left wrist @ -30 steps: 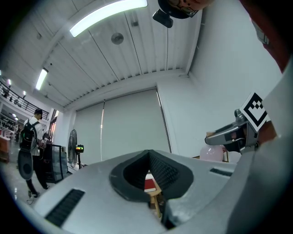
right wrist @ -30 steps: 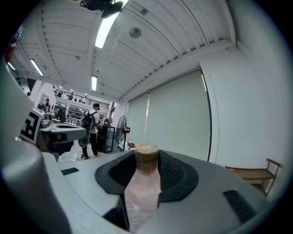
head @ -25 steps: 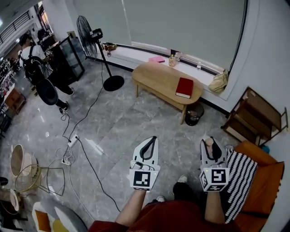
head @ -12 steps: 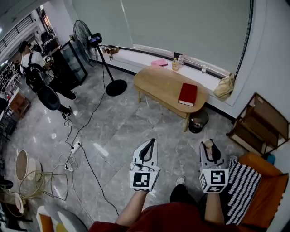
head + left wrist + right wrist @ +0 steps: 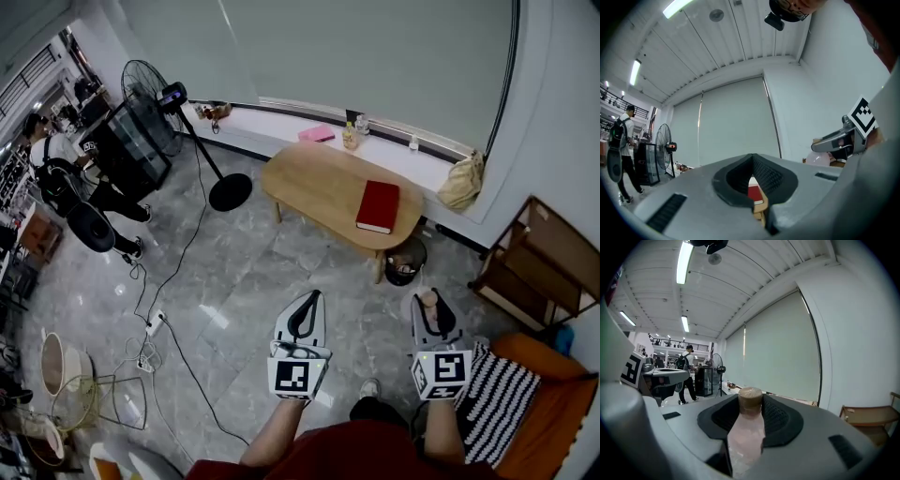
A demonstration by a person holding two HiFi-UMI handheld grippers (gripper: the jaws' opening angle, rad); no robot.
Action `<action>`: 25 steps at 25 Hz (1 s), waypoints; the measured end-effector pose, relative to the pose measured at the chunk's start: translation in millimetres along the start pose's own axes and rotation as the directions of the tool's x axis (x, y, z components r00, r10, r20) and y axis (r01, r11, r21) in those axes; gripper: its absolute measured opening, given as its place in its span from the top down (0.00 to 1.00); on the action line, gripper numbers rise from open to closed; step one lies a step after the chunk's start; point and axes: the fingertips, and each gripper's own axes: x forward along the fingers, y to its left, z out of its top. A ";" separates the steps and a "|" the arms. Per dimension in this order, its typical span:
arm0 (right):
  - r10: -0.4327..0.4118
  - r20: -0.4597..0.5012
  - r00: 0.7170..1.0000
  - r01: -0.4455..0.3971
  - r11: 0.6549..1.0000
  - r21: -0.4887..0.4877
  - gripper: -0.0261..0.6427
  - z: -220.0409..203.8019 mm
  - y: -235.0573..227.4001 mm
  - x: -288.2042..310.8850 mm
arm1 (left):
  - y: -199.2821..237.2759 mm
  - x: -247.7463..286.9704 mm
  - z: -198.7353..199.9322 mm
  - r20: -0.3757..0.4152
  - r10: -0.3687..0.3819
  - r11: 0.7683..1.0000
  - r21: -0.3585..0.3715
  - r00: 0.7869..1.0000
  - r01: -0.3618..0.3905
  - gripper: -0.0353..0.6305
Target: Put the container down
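Observation:
The container (image 5: 745, 430) is a pale pink bottle with a brown cap (image 5: 430, 297). It stands between the jaws of my right gripper (image 5: 433, 313), which is shut on its body, the cap poking out past the tips. In the right gripper view the bottle fills the gap of that gripper (image 5: 750, 408). My left gripper (image 5: 309, 302) is held level beside it, about a hand's width to the left, shut and empty. Through the hollow of the left gripper (image 5: 752, 161) I see a bit of the red book (image 5: 754, 192). Both grippers hover above the grey marble floor.
Ahead stands a low oval wooden table (image 5: 323, 178) with a red book (image 5: 378, 206) on it and a dark bin (image 5: 405, 261) at its near end. A standing fan (image 5: 150, 94) and floor cables (image 5: 159, 319) are left. A wooden shelf (image 5: 534, 253) and orange chair (image 5: 553, 412) are right. A person (image 5: 56, 159) stands far left.
The head view has shifted, so the table, fan and person sit a little further left in the picture. Both grippers keep their pose, and the bottle stays in the right one.

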 end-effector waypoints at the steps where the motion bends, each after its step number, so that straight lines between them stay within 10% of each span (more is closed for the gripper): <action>1: -0.001 -0.003 1.000 0.001 1.000 0.004 0.75 -0.2 -9.5 8.5 | -2.4 13.2 -0.5 0.001 -0.002 1.000 0.000 1.000 0.002 0.94; 25: 0.012 0.032 0.999 -0.012 1.000 0.007 0.75 4.2 -104.7 109.6 | -14.8 137.0 -11.6 0.022 0.019 1.000 0.015 1.000 -0.019 0.94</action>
